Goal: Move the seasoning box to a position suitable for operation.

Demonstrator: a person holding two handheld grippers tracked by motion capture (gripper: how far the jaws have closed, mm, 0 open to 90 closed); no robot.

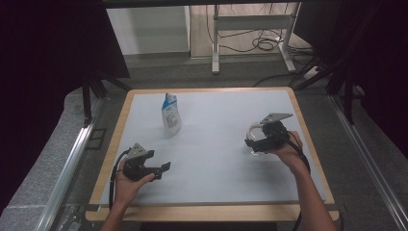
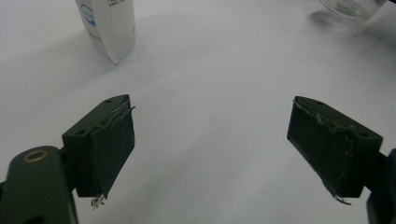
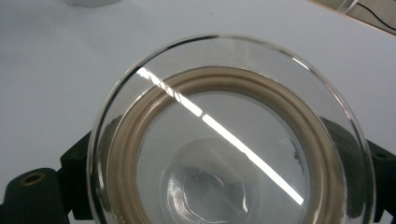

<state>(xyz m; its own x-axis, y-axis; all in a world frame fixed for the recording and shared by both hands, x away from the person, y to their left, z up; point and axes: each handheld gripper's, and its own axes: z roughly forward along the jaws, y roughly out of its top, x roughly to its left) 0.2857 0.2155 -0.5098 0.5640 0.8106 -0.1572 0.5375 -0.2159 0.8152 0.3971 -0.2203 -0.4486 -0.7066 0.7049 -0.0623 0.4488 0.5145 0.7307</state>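
The left hand-held gripper (image 1: pixel 161 168) rests low over the tabletop (image 1: pixel 216 159) with its jaws spread wide and empty, likely waiting to take the white carton (image 1: pixel 170 115) standing ahead of it. The right hand-held gripper (image 1: pixel 254 143) is clamped around a clear glass jar (image 3: pixel 229 140), probably steadying it, mouth facing its camera.
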